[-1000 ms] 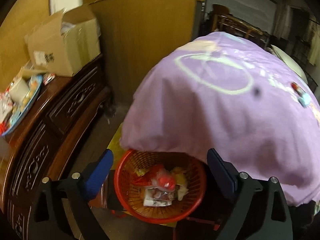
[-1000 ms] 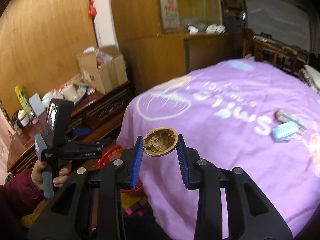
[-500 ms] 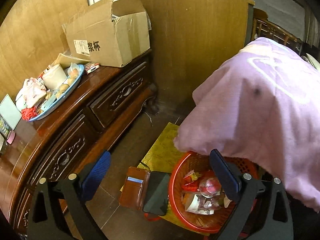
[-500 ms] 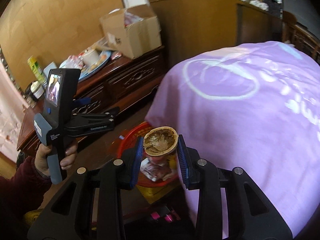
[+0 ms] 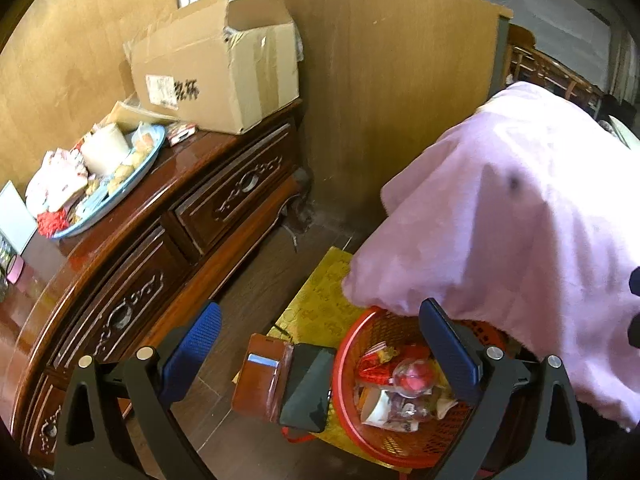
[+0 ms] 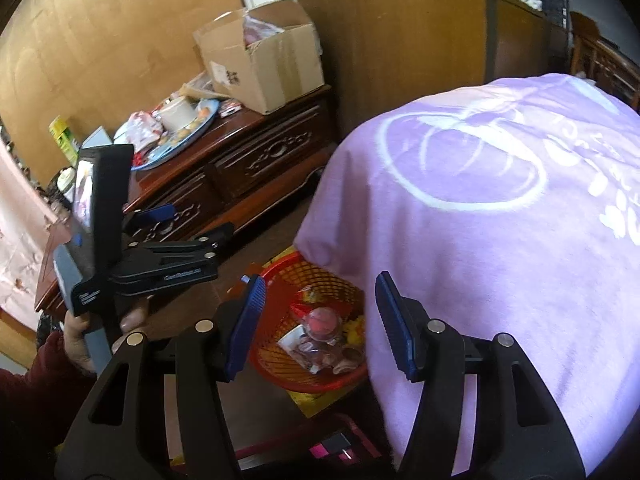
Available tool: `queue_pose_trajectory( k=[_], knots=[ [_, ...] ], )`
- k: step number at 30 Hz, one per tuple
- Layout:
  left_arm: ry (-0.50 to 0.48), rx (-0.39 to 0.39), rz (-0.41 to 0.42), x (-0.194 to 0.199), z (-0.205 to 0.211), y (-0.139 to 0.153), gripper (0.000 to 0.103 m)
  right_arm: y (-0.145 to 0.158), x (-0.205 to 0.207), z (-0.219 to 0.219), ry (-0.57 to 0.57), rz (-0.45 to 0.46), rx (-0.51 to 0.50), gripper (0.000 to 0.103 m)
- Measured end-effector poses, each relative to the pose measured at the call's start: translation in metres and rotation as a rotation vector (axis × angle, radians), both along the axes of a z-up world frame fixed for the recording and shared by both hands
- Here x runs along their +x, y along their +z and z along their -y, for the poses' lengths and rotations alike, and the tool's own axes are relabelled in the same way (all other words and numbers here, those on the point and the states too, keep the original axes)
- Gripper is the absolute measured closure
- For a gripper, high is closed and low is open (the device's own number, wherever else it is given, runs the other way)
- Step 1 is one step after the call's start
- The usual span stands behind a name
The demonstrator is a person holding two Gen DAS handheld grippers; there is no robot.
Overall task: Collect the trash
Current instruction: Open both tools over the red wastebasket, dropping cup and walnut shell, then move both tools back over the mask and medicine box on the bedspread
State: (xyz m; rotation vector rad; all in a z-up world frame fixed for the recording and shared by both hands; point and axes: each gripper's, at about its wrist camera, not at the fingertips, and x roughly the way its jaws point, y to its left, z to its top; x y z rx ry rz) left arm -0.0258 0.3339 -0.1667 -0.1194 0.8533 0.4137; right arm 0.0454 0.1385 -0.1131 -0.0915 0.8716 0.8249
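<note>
The round table draped in a lilac cloth with a pale ring pattern (image 6: 500, 200) took up most of your right-hand view, its hem hanging over the far edge of the basket below. Along the wall stood the long dark carved wooden sideboard (image 5: 160, 248), carrying an open brown cardboard box (image 5: 224, 76) and, beside it, a blue oval tray heaped with snacks and wrappers (image 5: 120, 176). On the floor, a yellow patterned mat (image 5: 320, 300) lay under the round red plastic mesh basket (image 5: 348, 360), which held the collected trash: crumpled wrappers, a clear packet with something red inside, and scraps too jumbled to tell apart. Touching the basket's left rim lay a brown leather wallet-style phone case, folded open with a dark phone on it (image 5: 284, 384). Your left gripper (image 5: 320, 344) hung above the floor with its blue-padded jaws spread wide and nothing between them, the case and basket showing through the gap. Your right gripper (image 6: 320, 312) sat directly over the basket, its jaws opening with nothing between the pads. Your left hand (image 6: 80, 340), in a dark red sleeve, gripped the other tool's handle.
</note>
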Motion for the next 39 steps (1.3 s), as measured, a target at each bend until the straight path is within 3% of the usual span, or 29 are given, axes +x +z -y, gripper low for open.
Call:
queue_pose_trajectory(
  k=[12, 23, 31, 39],
  knots=[
    [-0.15, 0.038, 0.066, -0.001, 0.07, 0.05, 0.006, 0.033, -0.019, 0.072, -0.147, 0.12, 0.035, 0.046],
    [-0.337, 0.153, 0.111, -0.005, 0.172, 0.089, 0.006, 0.045, -0.034, 0.169, -0.361, 0.188, 0.059, 0.046],
    [-0.451, 0.169, 0.113, 0.009, 0.239, 0.098, 0.006, 0.035, -0.029, 0.233, -0.498, 0.186, 0.092, 0.046],
    [-0.566, 0.127, 0.083, 0.06, 0.304, 0.084, 0.006, 0.014, 0.003, 0.291, -0.664, 0.171, 0.076, 0.043]
  ],
)
